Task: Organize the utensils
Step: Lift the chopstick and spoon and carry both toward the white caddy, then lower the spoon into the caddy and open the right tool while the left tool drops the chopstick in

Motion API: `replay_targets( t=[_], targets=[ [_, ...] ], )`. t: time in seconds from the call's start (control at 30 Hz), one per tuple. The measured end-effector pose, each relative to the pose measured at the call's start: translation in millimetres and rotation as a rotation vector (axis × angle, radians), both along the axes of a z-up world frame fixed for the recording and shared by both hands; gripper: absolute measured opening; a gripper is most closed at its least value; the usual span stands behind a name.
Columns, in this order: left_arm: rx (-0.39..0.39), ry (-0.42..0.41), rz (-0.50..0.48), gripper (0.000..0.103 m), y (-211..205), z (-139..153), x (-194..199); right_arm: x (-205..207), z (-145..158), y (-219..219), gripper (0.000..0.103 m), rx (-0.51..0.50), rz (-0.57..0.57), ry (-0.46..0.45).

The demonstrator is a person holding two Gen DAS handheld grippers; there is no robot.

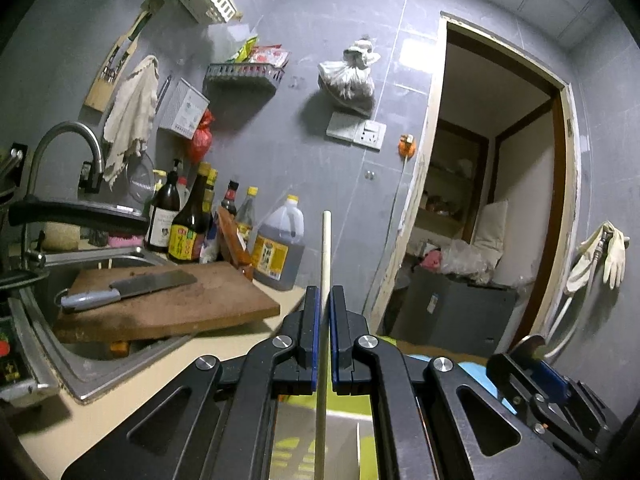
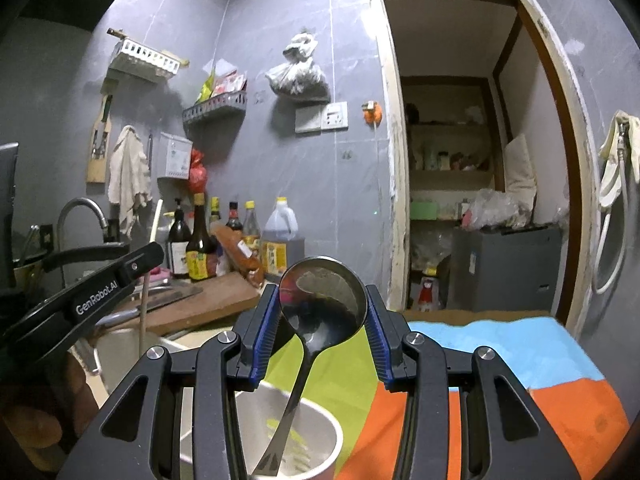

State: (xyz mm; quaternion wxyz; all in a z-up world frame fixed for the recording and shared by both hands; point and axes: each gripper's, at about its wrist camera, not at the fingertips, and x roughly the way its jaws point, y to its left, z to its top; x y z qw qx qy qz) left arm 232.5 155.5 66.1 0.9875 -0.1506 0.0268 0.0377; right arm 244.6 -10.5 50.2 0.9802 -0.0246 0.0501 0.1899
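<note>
In the left wrist view my left gripper point(image 1: 324, 292) is shut on a pale wooden chopstick point(image 1: 325, 240). The chopstick stands upright, sticking out above the jaws and running down between them. In the right wrist view my right gripper point(image 2: 322, 290) is shut on a metal spoon point(image 2: 320, 312): the blue pads point(image 2: 266, 320) press on the sides of its bowl. The spoon's handle slants down into a white cup point(image 2: 334, 436) below the gripper. At that view's left edge the left gripper point(image 2: 150, 260) holds the chopstick point(image 2: 144, 312) over a second pale container point(image 2: 116, 344).
A cloth point(image 2: 500, 344) in blue, orange and green covers the counter under the cup. To the left are a steel sink point(image 1: 80, 372), a wooden cutting board point(image 1: 192, 312) bearing a cleaver point(image 1: 132, 286), and several sauce bottles point(image 1: 276, 248) by the wall. An open doorway point(image 1: 492, 200) lies right.
</note>
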Motion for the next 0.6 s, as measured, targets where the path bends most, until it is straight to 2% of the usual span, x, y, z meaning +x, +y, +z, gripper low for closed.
replay_targets(
  t=[0.33,0.5,0.6],
  targets=[
    [-0.062,0.138,-0.061,0.004,-1.5,-18.9,-2.8,-2.6,-8.9,-6.4,0.042,-0.008,0.047,0.078],
    [-0.067,0.154,-0.087,0.005,-2.7,-19.1,-9.7,-5.8,-8.7,-10.5,0.046,0.003,0.076,0.093],
    [-0.072,0.162,-0.095,0.013,-2.4,-16.4,-11.7,-9.6,-4.6,-14.6,0.053,0.018,0.090,0.083]
  ],
)
